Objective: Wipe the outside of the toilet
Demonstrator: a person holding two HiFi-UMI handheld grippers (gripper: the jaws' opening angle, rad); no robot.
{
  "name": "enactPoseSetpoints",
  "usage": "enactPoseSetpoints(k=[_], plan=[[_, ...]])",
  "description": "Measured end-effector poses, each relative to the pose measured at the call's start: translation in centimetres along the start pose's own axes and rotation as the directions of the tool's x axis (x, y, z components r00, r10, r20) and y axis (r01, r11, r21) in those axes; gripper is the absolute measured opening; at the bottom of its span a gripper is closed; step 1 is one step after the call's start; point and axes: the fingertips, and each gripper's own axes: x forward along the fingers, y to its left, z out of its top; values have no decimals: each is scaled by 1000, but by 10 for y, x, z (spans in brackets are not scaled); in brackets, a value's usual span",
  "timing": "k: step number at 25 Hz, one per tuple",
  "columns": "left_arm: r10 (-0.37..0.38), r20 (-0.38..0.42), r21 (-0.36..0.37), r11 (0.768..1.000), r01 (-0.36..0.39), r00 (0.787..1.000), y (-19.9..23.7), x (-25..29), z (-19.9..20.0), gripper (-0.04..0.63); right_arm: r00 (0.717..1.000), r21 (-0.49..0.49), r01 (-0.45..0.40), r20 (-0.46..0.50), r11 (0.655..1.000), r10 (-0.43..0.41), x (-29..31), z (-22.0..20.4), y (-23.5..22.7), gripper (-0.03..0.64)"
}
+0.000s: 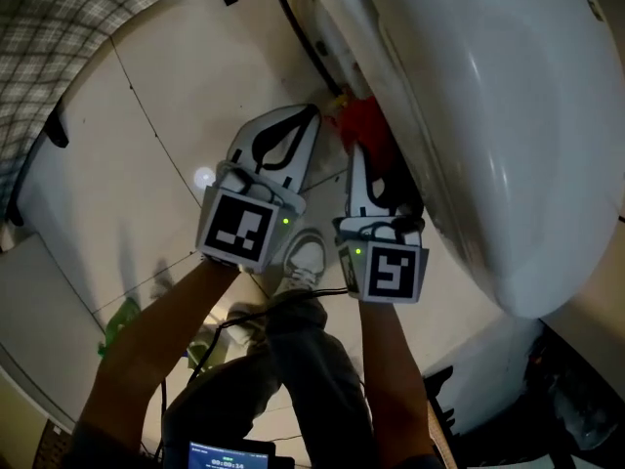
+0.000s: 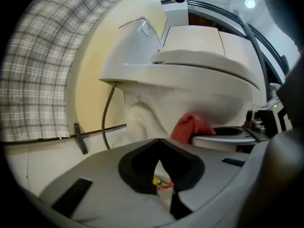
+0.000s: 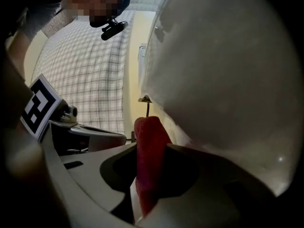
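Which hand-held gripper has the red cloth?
The right hand-held gripper: its jaws clamp the red cloth by the toilet bowl. The left hand-held gripper is shut, empty.

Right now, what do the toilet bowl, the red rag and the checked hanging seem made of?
Toilet bowl: likely glazed ceramic, white and glossy, with light streaks along its curve.
Red rag: soft cloth, matte, bunched into a fold.
Checked hanging: probably woven fabric, with a matte grey plaid print. The view is too distorted to say more.
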Motion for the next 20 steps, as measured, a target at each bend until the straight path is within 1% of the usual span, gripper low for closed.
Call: enactPoseSetpoints(k=[4,6,8,11,14,16,20], plan=[[-36,-20,-16,999,36,999,-35,-9,-9,20,999,-12,14,-38,1000,-14,-37,-11,-4,86],[-38,-18,-27,999,37,999,-41,-10,-12,20,999,-19,3,-40,1000,-4,-40,-14,-2,86],[-27,-8,-34,999,26,1000,-37,-9,-14,20,999,-25,-23,-31,999,22,-31,-15,3,86],[9,3,-23,1000,-9,1000,-12,-2,-17,20,995,-39,-97,-26,994,96,4,-22,21,86],[65,11,-21,998,-65,998,27,15,-20,20,986,-39,-161,-45,986,159,58,-31,36,86],[102,22,-19,995,-102,995,57,26,-21,18,982,-38,-184,-37,982,183,97,-31,42,86],[145,48,18,989,-146,988,102,43,-24,18,977,-63,-214,-10,975,214,163,-38,42,86]])
